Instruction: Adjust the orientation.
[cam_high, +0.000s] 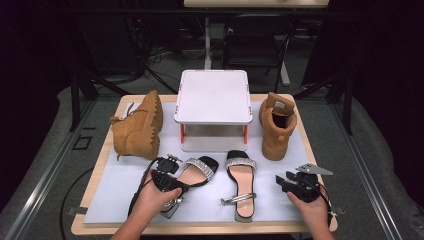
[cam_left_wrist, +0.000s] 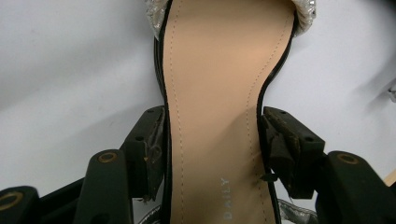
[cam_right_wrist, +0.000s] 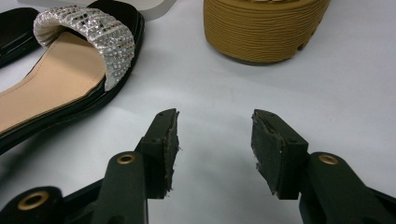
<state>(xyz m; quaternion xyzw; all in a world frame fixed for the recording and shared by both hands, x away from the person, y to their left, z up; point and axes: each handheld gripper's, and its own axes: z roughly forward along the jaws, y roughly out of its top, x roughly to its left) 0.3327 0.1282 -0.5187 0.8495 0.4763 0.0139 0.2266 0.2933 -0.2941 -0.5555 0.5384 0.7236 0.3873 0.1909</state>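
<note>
One piece of writing can be read. In the left gripper view, the letters "DAILY" are stamped in pale grey on the tan insole of the left sandal (cam_left_wrist: 219, 116), toward 6 o'clock of that view. The word runs lengthwise along the insole, so it reads sideways, with its last letter toward 12 o'clock. It may be the tail of a longer word or brand, as the print meets the bottom edge of the picture. On the other sandal, the boots and the white stand nothing can be read.
</note>
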